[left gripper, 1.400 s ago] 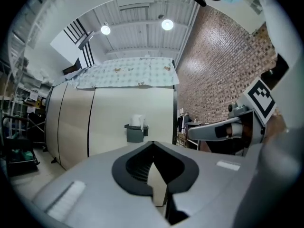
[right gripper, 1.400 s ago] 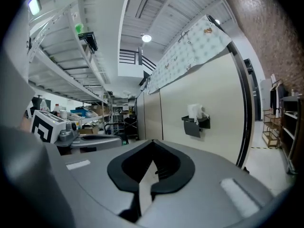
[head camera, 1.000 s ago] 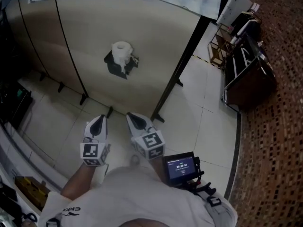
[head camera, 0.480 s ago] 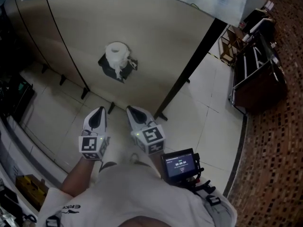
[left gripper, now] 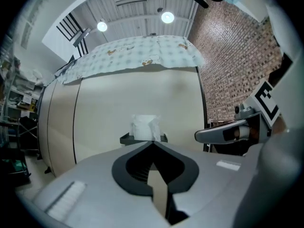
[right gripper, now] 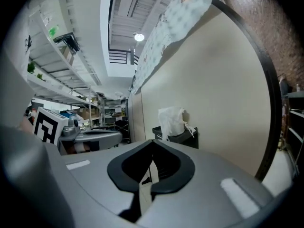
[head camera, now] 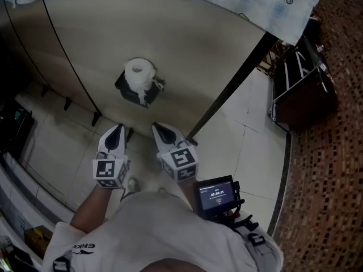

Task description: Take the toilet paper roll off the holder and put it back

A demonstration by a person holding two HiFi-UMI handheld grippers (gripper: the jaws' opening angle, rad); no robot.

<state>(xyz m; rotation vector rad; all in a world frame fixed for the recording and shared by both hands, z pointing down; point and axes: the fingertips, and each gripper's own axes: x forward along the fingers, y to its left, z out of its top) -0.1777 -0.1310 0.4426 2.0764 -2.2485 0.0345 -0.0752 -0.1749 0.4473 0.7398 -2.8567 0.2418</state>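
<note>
A white toilet paper roll (head camera: 139, 73) stands upright on a black holder (head camera: 128, 88) fixed to a beige partition wall (head camera: 187, 55). The roll (left gripper: 145, 128) and the holder (left gripper: 127, 138) show straight ahead in the left gripper view, and the roll (right gripper: 172, 121) shows on the holder (right gripper: 183, 137) ahead in the right gripper view. My left gripper (head camera: 118, 130) and right gripper (head camera: 155, 127) are side by side, a short way before the wall and below the roll. Both are shut and hold nothing.
A black post (head camera: 232, 86) ends the partition at the right. A dark metal rack (head camera: 300, 89) stands by a brick wall (head camera: 334, 169) at the far right. Cluttered shelves (right gripper: 61, 61) lie to the left. A small screen (head camera: 214, 195) is clipped at my waist.
Both grippers have moved forward toward the partition, still shut. The roll and holder now sit closer to them and lower in the head view.
</note>
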